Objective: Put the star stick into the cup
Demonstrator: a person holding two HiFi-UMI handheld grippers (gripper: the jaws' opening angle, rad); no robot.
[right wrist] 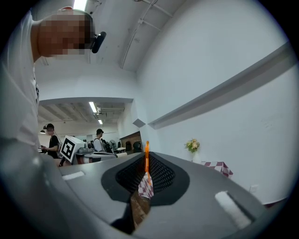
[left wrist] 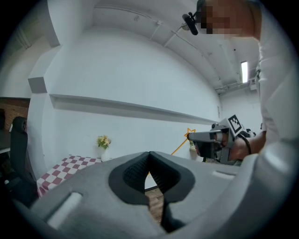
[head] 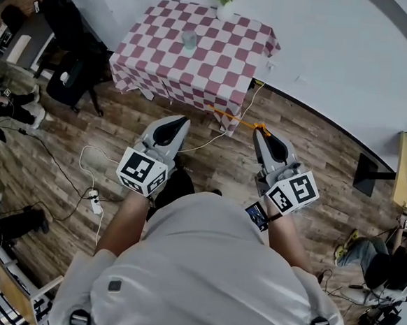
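In the head view, the left tongs (head: 179, 121) and the right tongs (head: 260, 133) hang over the wooden floor (head: 315, 167), well apart from the checked counter (head: 217, 75) where the cup (head: 190, 39) stands. In the left gripper view, the left tongs (left wrist: 149, 156) are pressed together with nothing between them. In the right gripper view, the right tongs (right wrist: 146, 163) are clamped on the orange star stick (right wrist: 146, 154).

A wood floor (head: 315, 167) ran up to a white wall (head: 338, 50). Against the wall stood a desk (head: 162, 60) under a red-and-white checked cloth, with a vase of flowers (head: 224, 0) at its far edge. Black chairs (head: 73, 78) stood to its left. A power strip (head: 94, 200) lay on the floor, and a strip light (left wrist: 244, 71) glowed overhead.
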